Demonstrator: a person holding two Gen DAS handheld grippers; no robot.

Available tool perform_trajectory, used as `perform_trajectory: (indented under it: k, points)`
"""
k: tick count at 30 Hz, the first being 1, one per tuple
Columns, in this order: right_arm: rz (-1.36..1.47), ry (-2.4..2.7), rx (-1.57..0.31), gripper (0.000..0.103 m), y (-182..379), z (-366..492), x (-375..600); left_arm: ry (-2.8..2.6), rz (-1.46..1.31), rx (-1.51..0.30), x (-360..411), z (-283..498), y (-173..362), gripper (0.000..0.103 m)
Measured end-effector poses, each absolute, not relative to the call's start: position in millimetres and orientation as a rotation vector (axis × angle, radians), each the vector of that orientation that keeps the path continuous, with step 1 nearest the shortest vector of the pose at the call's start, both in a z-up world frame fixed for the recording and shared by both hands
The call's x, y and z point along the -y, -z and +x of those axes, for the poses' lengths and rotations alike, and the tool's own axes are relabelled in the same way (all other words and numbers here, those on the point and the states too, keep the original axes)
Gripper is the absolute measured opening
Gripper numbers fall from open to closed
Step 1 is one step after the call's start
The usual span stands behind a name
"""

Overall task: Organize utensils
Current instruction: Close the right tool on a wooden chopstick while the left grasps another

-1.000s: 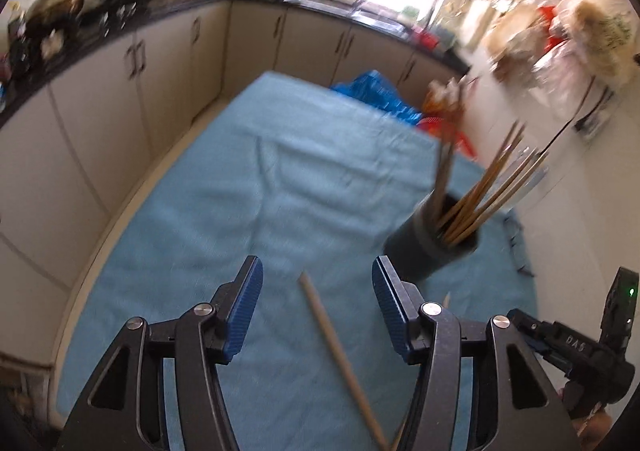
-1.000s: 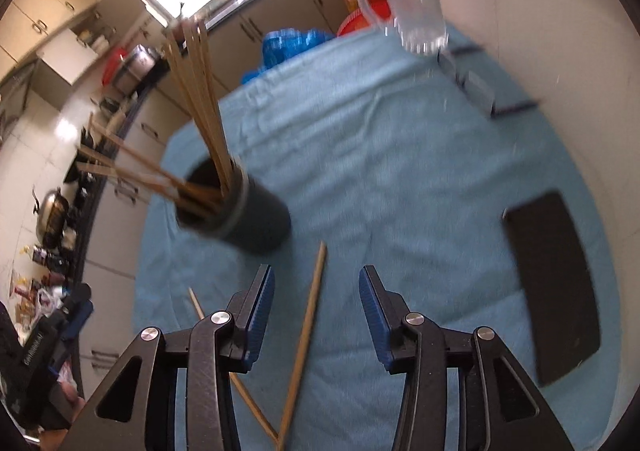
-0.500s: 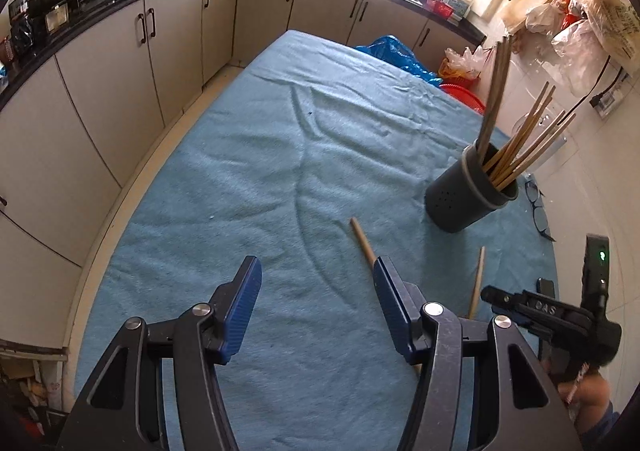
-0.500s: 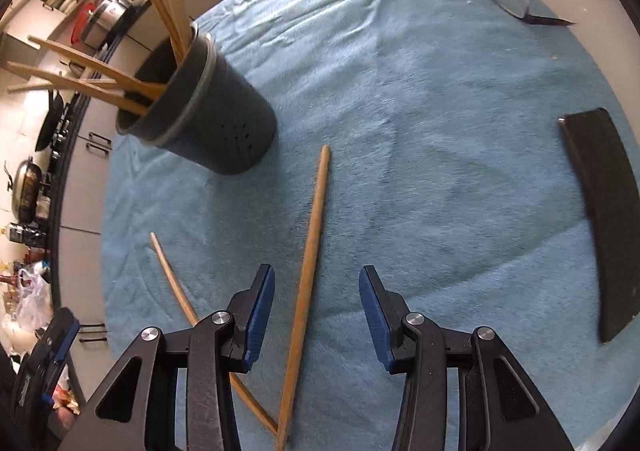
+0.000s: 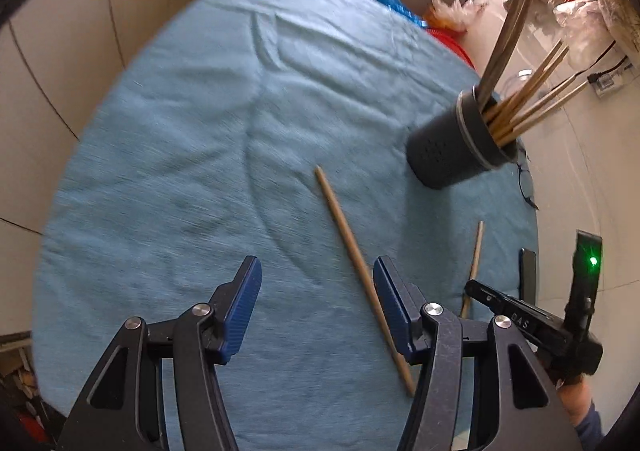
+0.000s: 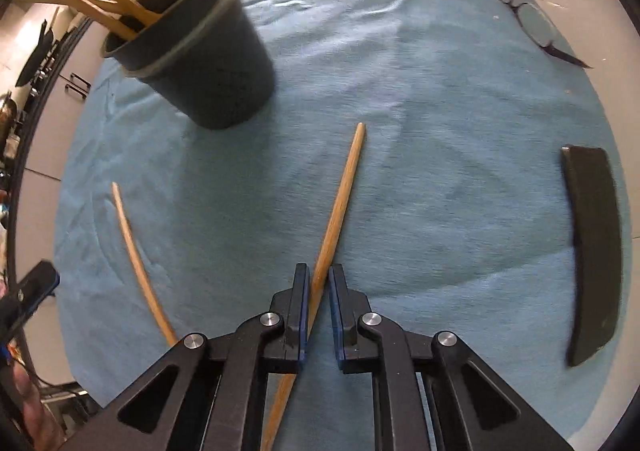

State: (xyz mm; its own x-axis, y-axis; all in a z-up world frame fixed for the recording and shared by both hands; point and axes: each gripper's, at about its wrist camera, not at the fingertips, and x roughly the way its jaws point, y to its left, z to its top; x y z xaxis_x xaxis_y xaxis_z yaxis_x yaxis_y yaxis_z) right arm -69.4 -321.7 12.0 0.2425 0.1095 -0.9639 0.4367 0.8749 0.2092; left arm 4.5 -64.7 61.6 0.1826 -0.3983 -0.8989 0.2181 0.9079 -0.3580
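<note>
Utensils here are long wooden sticks, and they lie or stand on the worktop (image 5: 168,155), which is covered by a wide, wrinkled light-blue cloth (image 6: 420,139). On that cloth the dark grey cylindrical holder (image 6: 208,63) stands with a bundle of wooden sticks (image 5: 520,107) fanning out of its mouth. Towards my right, a flat black rectangular slab (image 6: 594,247) lies near the cloth's edge, well apart from the holder. My left gripper (image 5: 316,307) hovers over the cloth with its blue-padded fingers (image 5: 240,307) spread wide and holding nothing. A loose pale wooden stick (image 5: 352,255) lies flat and slantwise on the cloth, passing just beside the right-hand one of those fingers. My right gripper (image 6: 319,311) has its fingers (image 6: 298,311) clenched on a second, darker wooden stick (image 6: 340,203); its free end points towards the base of the holder without touching it. A pair of thin-framed spectacles (image 6: 528,21) rests folded at the far edge of the cloth.
</note>
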Motion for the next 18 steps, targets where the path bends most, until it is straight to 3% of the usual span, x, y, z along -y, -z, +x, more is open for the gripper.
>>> perform_trajectory:
  k: [12,15,18]
  points:
    - [0.592,0.258,-1.266,0.011,-24,-118,383,0.354,-0.139,-1.435,120,33,-23,0.056]
    - [0.639,0.269,-1.247,0.012,-27,-126,396,0.319,-0.041,-1.412,134,34,-23,0.044]
    - [0.681,0.269,-1.241,0.016,-27,-126,403,0.326,0.075,-1.376,145,27,-23,0.025]
